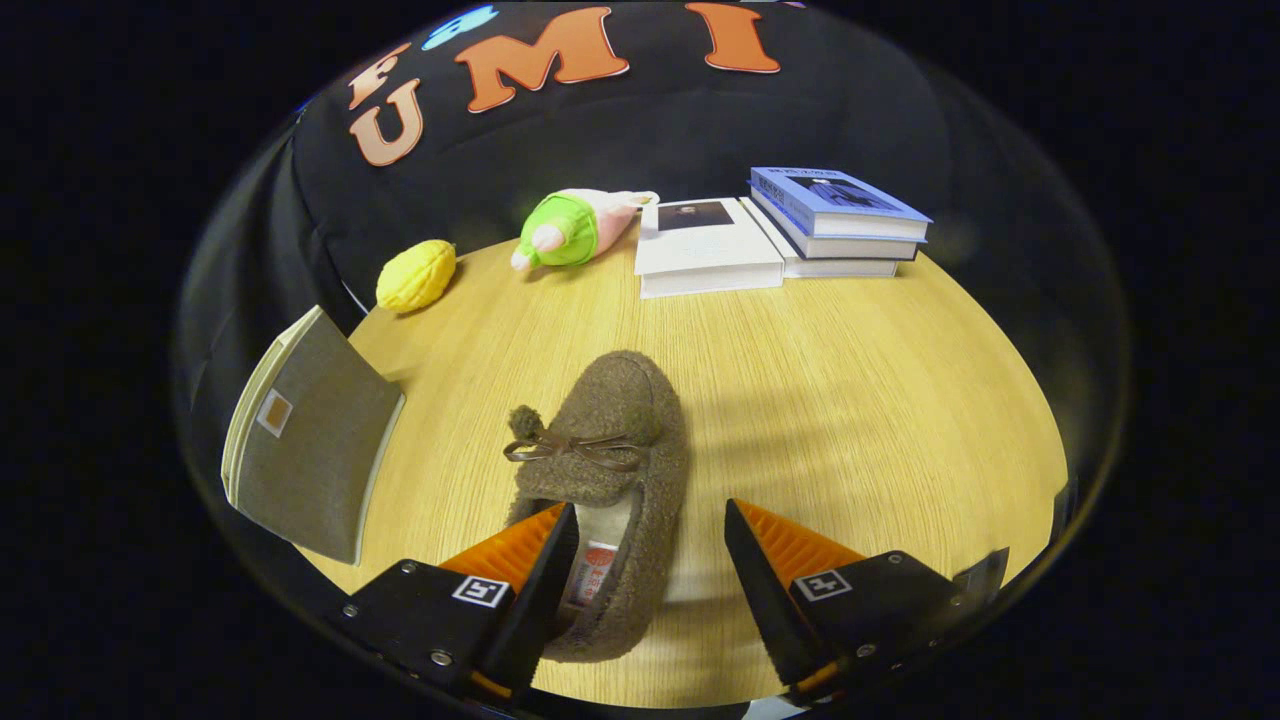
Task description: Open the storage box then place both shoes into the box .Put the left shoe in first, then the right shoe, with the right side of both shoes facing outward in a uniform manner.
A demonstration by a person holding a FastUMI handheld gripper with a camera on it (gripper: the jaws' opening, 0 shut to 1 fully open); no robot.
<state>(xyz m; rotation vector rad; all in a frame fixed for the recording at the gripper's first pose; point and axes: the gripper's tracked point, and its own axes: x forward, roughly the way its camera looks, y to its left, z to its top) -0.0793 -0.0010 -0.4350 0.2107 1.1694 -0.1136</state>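
The hand-held gripper with orange-and-black fingers was seen spread apart at the bottom of the frame, nothing being pressed. A brown fuzzy slipper with a thin ribbon bow was laid on the pale wooden tabletop, its heel end between the fingers, nearer the left one; contact could not be judged. A flat grey fabric storage box was at centre left. Toward the top, a yellow lemon-like toy, a green-and-pink bottle and stacked books were found.
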